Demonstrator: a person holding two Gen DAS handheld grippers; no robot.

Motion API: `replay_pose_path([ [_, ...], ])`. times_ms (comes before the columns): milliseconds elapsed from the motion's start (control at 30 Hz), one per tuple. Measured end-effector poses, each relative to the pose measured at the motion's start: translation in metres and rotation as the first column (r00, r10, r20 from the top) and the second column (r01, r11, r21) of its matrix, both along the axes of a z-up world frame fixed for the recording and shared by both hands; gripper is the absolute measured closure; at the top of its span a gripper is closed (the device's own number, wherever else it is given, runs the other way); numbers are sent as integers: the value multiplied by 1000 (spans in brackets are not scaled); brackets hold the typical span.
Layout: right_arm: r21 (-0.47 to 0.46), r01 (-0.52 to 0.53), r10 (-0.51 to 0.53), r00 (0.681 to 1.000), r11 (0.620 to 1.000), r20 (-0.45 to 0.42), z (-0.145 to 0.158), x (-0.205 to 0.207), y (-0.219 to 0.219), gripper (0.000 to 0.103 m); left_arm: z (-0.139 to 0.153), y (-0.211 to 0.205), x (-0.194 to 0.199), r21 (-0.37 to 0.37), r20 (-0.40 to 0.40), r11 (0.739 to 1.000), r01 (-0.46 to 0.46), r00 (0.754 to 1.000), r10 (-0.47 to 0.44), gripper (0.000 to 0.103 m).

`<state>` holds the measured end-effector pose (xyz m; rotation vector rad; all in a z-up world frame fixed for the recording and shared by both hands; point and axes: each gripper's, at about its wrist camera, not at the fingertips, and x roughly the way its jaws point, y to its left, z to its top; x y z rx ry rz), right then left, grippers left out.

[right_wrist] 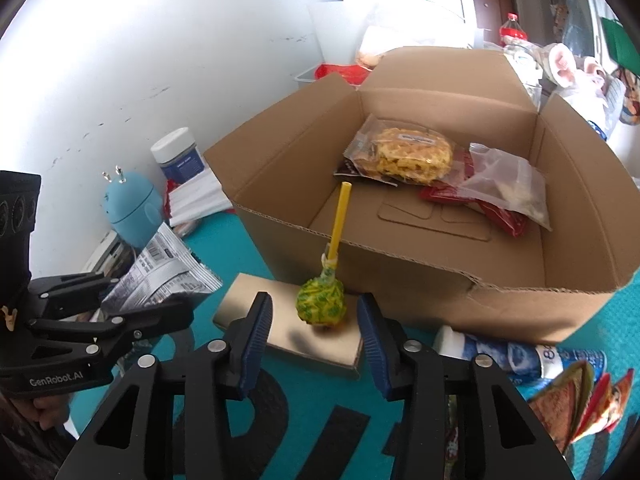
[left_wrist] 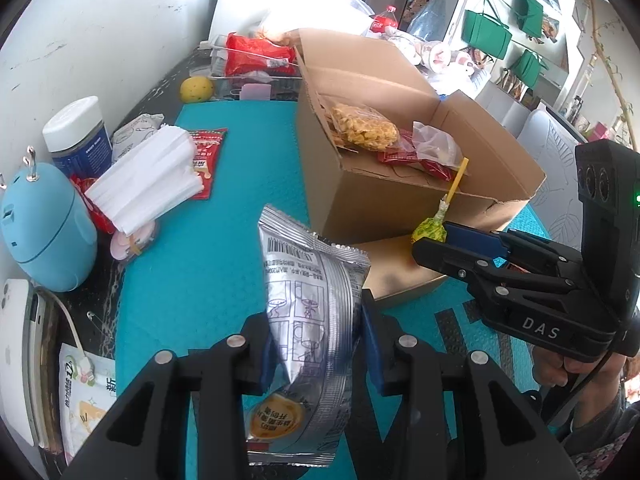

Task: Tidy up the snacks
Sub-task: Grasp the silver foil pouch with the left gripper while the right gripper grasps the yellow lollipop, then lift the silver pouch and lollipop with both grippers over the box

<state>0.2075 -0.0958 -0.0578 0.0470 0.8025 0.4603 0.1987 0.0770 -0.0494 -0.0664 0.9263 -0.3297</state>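
Note:
My left gripper [left_wrist: 316, 344] is shut on a silver foil snack packet [left_wrist: 312, 320] and holds it above the teal mat; it also shows in the right wrist view [right_wrist: 164, 276]. My right gripper [right_wrist: 312, 332] is open, its pads on either side of a yellow-green lollipop [right_wrist: 321, 301] with a yellow stick, which rests on a flat gold box [right_wrist: 288, 328]. The lollipop also shows in the left wrist view [left_wrist: 430, 229]. Behind stands an open cardboard box [right_wrist: 400, 256] holding a crispy snack pack [right_wrist: 408, 156], a red packet and a clear bag.
On the left are a blue egg-shaped device [left_wrist: 44, 224], a white-lidded jar [left_wrist: 78, 136], a tissue stack [left_wrist: 148, 176] and a red packet [left_wrist: 206, 160]. A blue-white tube [right_wrist: 520, 356] and colourful packets [right_wrist: 580, 404] lie at the right.

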Motion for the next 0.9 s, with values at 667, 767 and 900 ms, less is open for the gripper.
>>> replay_pose_path([
  [667,50,25,-27,999,998,35,11,-48,-26,77,19,-19,-27,-22,38,999,47,998,-46,68],
  [767,61,39,-41,999,997,33,12,-64,-35,77,25,-30,-33,-25,55,997,73,996,-72,68],
  [900,60,58,-61,997,996,46,17,-84,-45,77,34,-49,-45,-5,87,993,119,989,-118,68],
])
